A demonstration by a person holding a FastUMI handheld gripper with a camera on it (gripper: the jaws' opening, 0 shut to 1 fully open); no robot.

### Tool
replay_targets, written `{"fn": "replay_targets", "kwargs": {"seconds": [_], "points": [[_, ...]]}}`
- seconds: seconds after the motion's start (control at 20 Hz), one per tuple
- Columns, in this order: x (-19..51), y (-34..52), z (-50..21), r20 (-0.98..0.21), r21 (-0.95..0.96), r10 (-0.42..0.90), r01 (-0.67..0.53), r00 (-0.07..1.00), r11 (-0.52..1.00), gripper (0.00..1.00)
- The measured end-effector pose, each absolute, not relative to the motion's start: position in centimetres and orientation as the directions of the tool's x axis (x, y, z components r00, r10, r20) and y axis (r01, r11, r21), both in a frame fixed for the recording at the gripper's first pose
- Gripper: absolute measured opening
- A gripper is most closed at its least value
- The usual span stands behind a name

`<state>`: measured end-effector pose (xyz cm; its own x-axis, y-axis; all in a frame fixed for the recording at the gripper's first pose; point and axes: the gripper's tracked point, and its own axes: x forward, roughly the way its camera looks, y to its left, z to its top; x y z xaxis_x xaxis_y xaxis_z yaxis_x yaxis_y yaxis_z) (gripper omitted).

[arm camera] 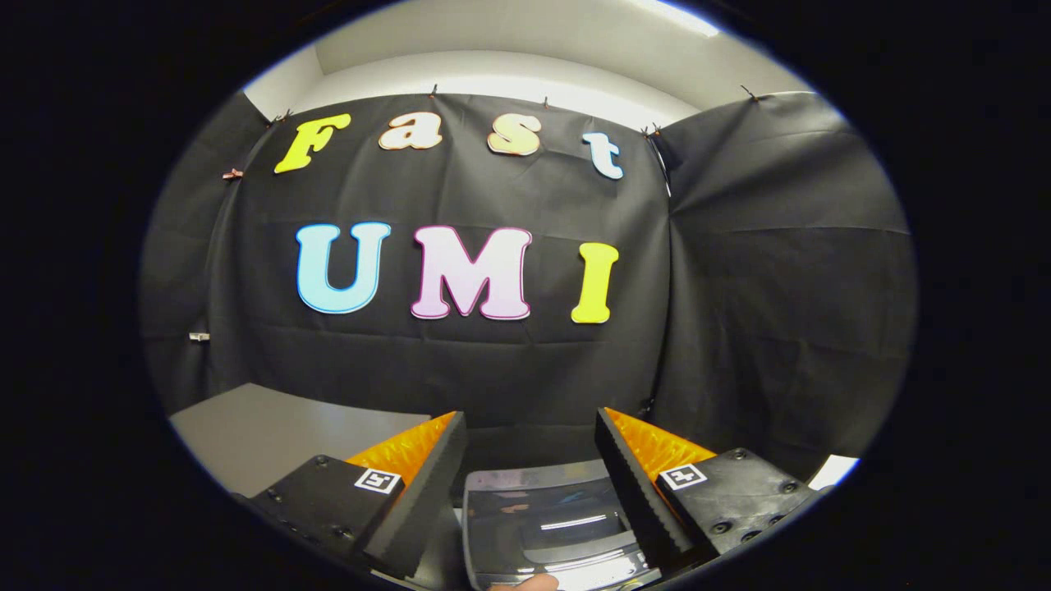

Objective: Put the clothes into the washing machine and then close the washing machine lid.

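While I hold the gripper (532, 427) level and facing the booth wall, its two fingers stand spread wide with nothing between the pads, so the tool is released and carrying nothing. Going left to right: off beyond the left finger (427, 468) lies a grey tabletop (271, 427), bare where I can see it; between and below the fingers sits what I take to be the washing machine lid (546, 525), a smoky, see-through panel with a pale frame, glossy enough to throw back streaks of light; then the right finger (628, 476), and past it a small pale patch that I cannot identify. Just below the lid, a bit of a fingertip (525, 583) shows, a person's I think. I see no clothes from here, so I cannot say where they lie or whether they are already in the drum. I judge the lid to be stiff, light and slippery on its glossy face, so I would take it by the frame's edge, not the pane. Clothes, when found, should be soft and limp: pinch a bunched fold.
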<state>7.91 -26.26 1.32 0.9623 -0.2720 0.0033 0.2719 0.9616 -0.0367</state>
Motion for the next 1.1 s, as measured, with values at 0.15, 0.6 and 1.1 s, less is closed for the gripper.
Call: {"fn": "replay_targets", "kwargs": {"seconds": [0.15, 0.6, 1.1], "points": [[6.4, -21.3, 3.2, 0.024, -0.034, -0.241, 0.241, 0.97, 0.97, 0.99], [4.3, -4.3, 2.9, -0.012, 0.026, -0.079, 0.08, 0.997, 0.997, 0.98], [2.6, 1.6, 2.6, -0.029, 0.044, 0.001, 0.0, 1.0, 0.999, 0.97]]}}
